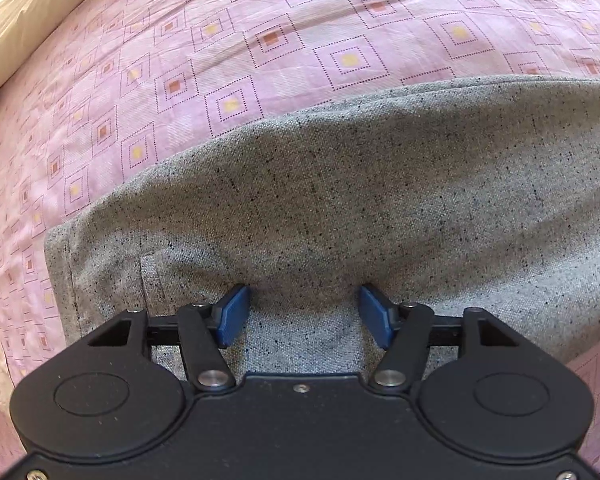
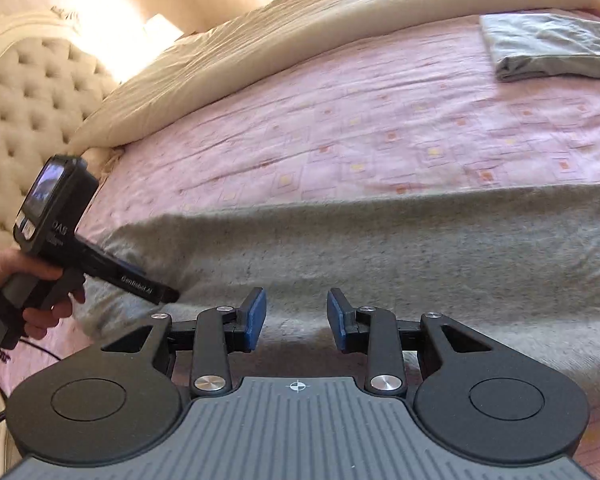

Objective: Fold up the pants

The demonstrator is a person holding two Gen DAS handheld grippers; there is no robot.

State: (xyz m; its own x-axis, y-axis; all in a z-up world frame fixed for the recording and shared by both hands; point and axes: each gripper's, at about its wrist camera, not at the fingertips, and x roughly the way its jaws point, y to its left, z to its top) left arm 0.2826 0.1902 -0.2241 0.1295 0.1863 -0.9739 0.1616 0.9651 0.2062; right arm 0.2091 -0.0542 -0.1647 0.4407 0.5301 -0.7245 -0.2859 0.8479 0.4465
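Left wrist view: the left gripper point(image 1: 304, 314) points steeply down at the grey pants point(image 1: 360, 192), jaws well apart, nothing pinched; speckled cloth lies flat between and beyond the blue pads point(image 1: 232, 316). A hem or folded edge with a stitched seam sits to the left of the jaws.

Right wrist view: the right gripper point(image 2: 296, 318) hangs low over the same pants point(image 2: 380, 248), jaws parted, holding nothing. Whether the pads touch the cloth I cannot tell. To the left of these jaws, a hand point(image 2: 28, 288) holds the other gripper by its handle, nose down on the cloth.

Step in hand, by my reading: between grasps. The pants lie as a long band across the bed; both tools look set to take a fresh hold along the near edge. The next move calls for pinching that edge, all layers at once, then carrying it over evenly.

Beyond the jaws: pink patterned bedsheet point(image 2: 340, 128), open. Farther off, a cream duvet point(image 2: 300, 32), a folded grey garment point(image 2: 552, 46) at far right, a tufted headboard point(image 2: 32, 92) at far left. Nothing blocks the fold path.
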